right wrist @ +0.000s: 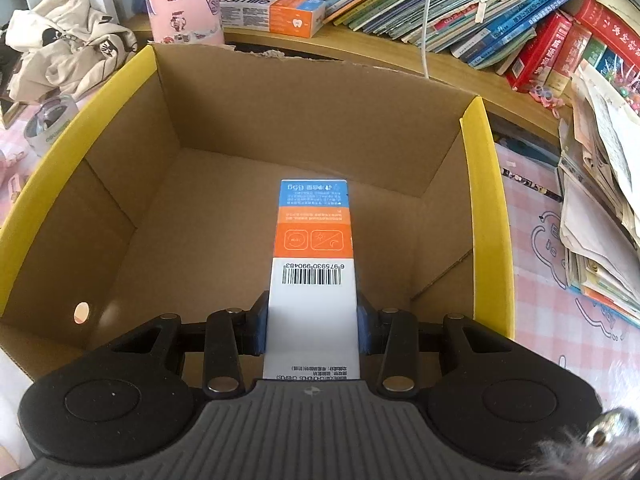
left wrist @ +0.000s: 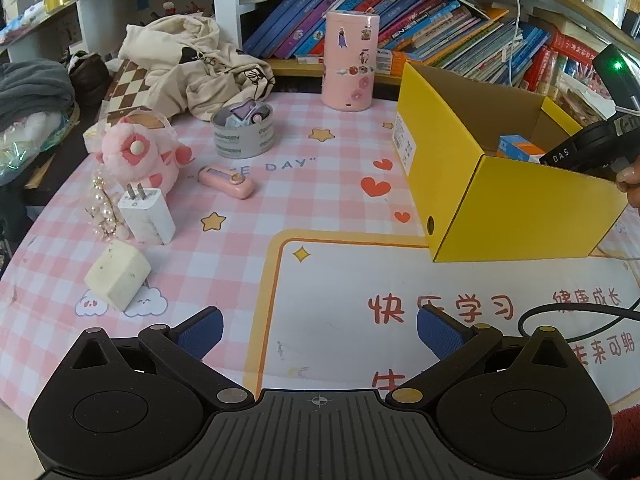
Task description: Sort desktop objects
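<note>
My right gripper (right wrist: 312, 326) is shut on a white, orange and blue toothpaste box (right wrist: 312, 248) and holds it inside the open yellow cardboard box (right wrist: 486, 184), above its brown floor. In the left wrist view the yellow box (left wrist: 520, 212) stands at the right, with the toothpaste box's tip (left wrist: 516, 148) and the right gripper's body showing over its rim. My left gripper (left wrist: 320, 332) is open and empty, low over the white desk mat. A white charger (left wrist: 146, 216), a cream block (left wrist: 118, 276), a pink gadget (left wrist: 228, 182), a pink plush (left wrist: 136, 156) and a tape roll (left wrist: 243, 134) lie at the left.
A pink sticker-covered canister (left wrist: 350, 60) stands at the back by leaning books (left wrist: 440, 28). A beige cloth bag (left wrist: 192, 64) and a pearl string (left wrist: 102, 204) lie at the left. A second toothpaste box (right wrist: 272, 14) lies behind the yellow box. Paper stacks (right wrist: 600, 200) sit at the right.
</note>
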A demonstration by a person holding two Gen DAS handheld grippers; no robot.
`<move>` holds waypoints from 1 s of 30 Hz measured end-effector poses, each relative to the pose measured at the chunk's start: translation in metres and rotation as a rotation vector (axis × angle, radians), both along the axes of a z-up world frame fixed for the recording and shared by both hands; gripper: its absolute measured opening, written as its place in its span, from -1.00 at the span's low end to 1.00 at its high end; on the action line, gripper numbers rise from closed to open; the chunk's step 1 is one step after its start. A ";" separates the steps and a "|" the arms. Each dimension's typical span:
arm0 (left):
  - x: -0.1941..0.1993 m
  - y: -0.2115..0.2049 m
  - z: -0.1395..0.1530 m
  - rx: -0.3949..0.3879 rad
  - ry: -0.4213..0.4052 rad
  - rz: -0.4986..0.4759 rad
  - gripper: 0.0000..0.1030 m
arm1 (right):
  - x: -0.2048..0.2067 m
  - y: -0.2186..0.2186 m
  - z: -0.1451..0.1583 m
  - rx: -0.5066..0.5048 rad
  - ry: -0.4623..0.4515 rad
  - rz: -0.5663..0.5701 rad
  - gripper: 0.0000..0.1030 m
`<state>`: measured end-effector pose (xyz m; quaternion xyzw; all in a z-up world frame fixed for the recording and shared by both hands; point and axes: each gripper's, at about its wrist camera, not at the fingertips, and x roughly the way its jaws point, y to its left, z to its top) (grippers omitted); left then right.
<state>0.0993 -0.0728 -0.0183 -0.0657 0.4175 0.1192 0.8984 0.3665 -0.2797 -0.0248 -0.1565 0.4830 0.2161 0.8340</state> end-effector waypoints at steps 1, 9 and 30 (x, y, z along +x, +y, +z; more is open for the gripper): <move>0.000 0.000 0.001 0.007 -0.005 0.006 1.00 | 0.000 0.000 0.000 0.004 -0.002 0.002 -0.28; -0.003 0.025 0.013 0.055 -0.059 0.142 1.00 | -0.013 -0.006 0.027 0.099 -0.093 0.032 -0.28; -0.025 0.121 -0.006 0.080 -0.025 0.181 1.00 | -0.167 0.151 0.075 0.362 -0.073 0.379 -0.28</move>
